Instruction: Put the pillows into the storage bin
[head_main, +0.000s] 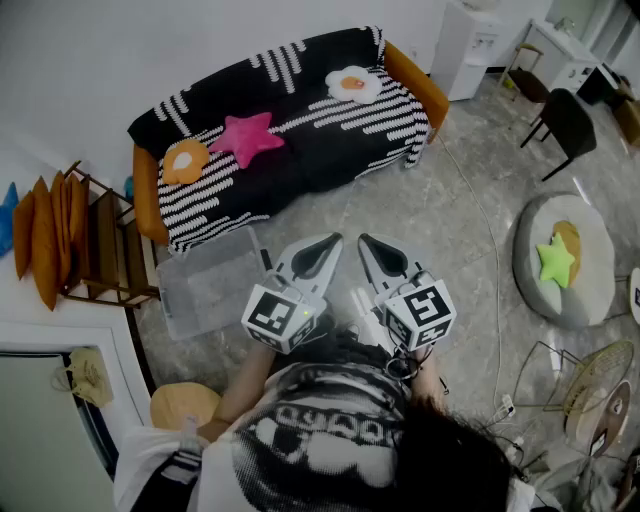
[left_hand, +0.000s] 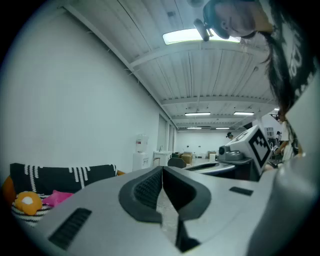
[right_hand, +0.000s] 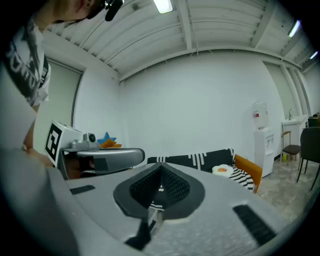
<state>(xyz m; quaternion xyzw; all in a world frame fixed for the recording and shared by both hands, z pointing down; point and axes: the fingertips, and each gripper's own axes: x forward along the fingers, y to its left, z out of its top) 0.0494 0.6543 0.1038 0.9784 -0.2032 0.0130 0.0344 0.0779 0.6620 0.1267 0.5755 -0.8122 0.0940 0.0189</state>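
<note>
Side by side the left gripper and right gripper are held, each with jaws pressed together on nothing. Ahead of their tips, the star pillow and two egg pillows are seen on the sofa; the storage bin is set just left of them.

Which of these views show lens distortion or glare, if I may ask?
Head view: fisheye curves the sofa, light even. Left gripper view: the ceiling light blows out white, corners vignetted black. Right gripper view: same black corners, straight lines bowed.
</note>
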